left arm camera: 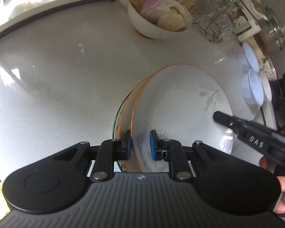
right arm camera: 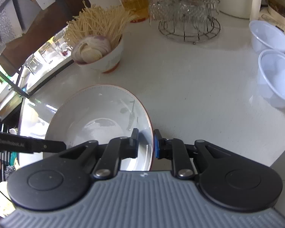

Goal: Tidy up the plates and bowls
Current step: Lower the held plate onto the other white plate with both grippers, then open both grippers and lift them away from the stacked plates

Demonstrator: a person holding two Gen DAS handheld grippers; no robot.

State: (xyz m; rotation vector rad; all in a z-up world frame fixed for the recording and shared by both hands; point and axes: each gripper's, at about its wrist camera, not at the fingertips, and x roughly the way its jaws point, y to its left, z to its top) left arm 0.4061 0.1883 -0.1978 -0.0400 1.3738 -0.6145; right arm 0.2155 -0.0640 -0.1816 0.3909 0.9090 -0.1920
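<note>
1. Both of your tongs straddle the rim of the same white bowl (left arm camera: 182, 102), one on each side. The left tongs (left arm camera: 140, 145) have one pad outside and one inside its near wall with a visible gap, so they look apart rather than biting. The right tongs (right arm camera: 146, 143) sit closer on the opposite rim, but you cannot tell if the pads press.
2. That bowl sits nested on a stack — an orange-rimmed dish (left arm camera: 130, 102) and a glass plate (left arm camera: 117, 112) below it — on the desk (left arm camera: 66, 76).
3. Judging by this, one stack is made. Two pale plastic bowls (right arm camera: 275, 76) stand loose and well apart on the desk, likely left to gather; the bowl of vegetables (right arm camera: 102, 57) is full.
4. Only the left view shows the lower layers of the stack. The right view shows the plastic bowls and the glass rack (right arm camera: 188, 19) clearly.
</note>
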